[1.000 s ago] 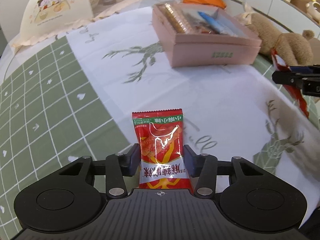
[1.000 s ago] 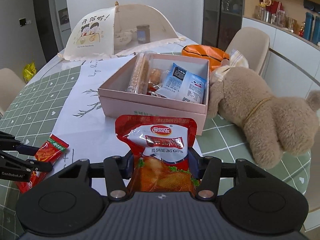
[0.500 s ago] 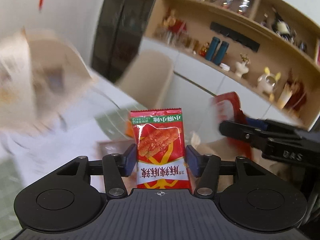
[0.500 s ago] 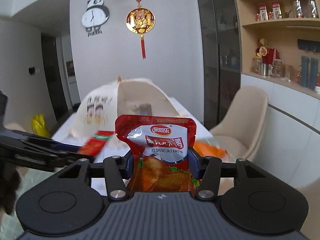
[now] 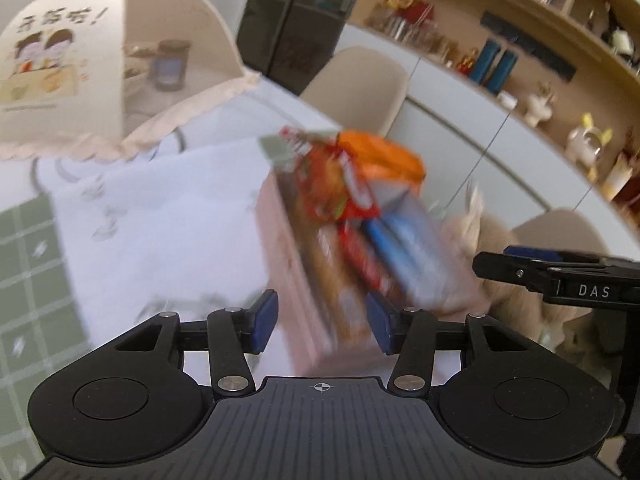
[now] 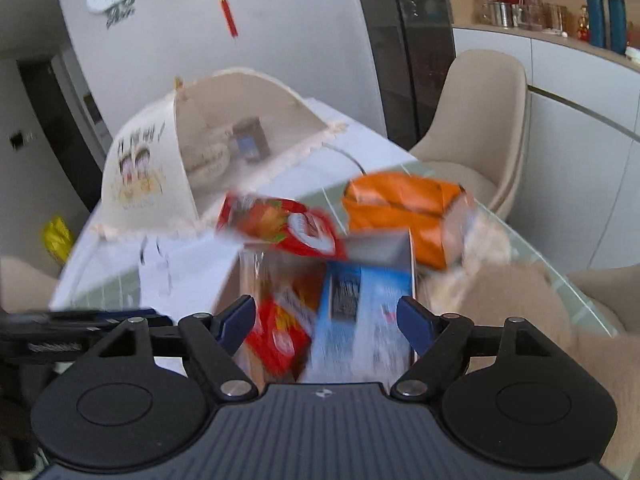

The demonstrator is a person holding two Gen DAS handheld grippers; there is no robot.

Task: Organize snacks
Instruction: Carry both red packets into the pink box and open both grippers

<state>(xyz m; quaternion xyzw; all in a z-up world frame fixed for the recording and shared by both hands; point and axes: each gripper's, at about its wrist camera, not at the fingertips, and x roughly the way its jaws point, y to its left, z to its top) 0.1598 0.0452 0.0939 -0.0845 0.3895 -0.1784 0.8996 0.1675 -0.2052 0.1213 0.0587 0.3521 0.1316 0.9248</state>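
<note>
**Two snack packets dropping into the pink box**

Left wrist view: the left gripper (image 5: 321,322) stands with its blue pads apart and nothing between them; its jaws have just been closing a little. Beyond it, the pink box (image 5: 288,280) sits on the white tablecloth (image 5: 160,232), blurred, with a red packet (image 5: 332,188) caught above its far end, apparently mid-fall.

Right wrist view: the right gripper (image 6: 326,322) has just been opening wide and is empty. Below lie a small red packet (image 6: 280,336) and a blue packet (image 6: 360,312) inside the box. An orange bag (image 6: 400,208) rests behind.

Best practice now, I judge: hold both grippers high and clear until the packets settle flat.
</note>
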